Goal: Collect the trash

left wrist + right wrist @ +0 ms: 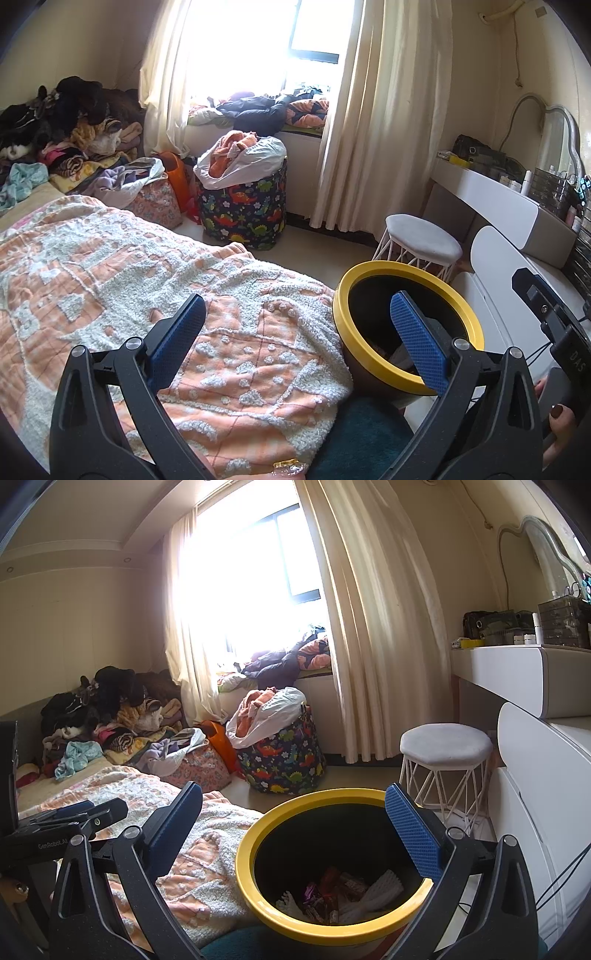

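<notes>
Both tools are up and neither carries anything. The left hand-held gripper [295, 339] hangs over the foot of the bed [110, 266] with its blue pads spread wide, nothing between them. The right hand-held gripper [295, 830] is just as wide and just as bare, hovering above the yellow-rimmed bin [251, 871], which stands on the floor right beside the bed's corner.

Look down into that bin from the right wrist view: the trash [332, 893] is already in there, crumpled wrappers in red and purple and some white ridged paper or foam pieces lying at the bottom. On the bed itself, the only candidate left is a small shiny gold-and-clear scrap [286, 467] at the very bottom edge of the left wrist view, lying on the quilt. Whether it is a wrapper I cannot say for sure; it is half cut off.

If it is, expect it to be featherlight, crinkly and slippery, and the fluffy quilt under it will give way. My call: the pads should close on a raised fold of the scrap, not press flat into the cloth. The bin looks light and rigid; its thick rim is the natural place to pinch.
</notes>
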Demonstrator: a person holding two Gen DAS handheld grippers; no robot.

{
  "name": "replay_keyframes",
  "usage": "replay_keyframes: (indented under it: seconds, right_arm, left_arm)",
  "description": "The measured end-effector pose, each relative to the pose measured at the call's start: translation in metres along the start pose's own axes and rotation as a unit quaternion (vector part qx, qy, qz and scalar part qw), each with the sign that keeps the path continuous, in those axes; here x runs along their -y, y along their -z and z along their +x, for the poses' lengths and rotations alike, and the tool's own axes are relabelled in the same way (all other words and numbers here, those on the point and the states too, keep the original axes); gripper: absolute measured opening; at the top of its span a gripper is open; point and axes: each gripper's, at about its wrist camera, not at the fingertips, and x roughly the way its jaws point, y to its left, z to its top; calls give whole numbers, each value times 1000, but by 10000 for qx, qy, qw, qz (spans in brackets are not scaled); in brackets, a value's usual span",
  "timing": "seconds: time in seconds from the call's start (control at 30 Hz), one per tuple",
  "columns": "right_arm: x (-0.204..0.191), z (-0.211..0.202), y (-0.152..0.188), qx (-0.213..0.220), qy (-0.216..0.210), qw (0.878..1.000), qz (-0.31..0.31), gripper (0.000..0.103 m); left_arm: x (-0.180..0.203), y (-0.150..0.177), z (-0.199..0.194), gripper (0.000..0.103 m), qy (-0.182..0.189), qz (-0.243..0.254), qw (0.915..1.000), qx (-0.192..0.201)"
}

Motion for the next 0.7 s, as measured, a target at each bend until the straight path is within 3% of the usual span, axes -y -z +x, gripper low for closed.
replay_keyframes:
  seconds: [0.57,0.7]
  right_arm:
    - [2,1,-1,-2,-2,10000,9,96]
    - [-3,0,0,-6,-71,9999,-119,96]
  left_arm:
    - [0,1,1,92,-8,-4,10000,-25]
    - [-5,2,2,92,-251,-24,9997,-50]
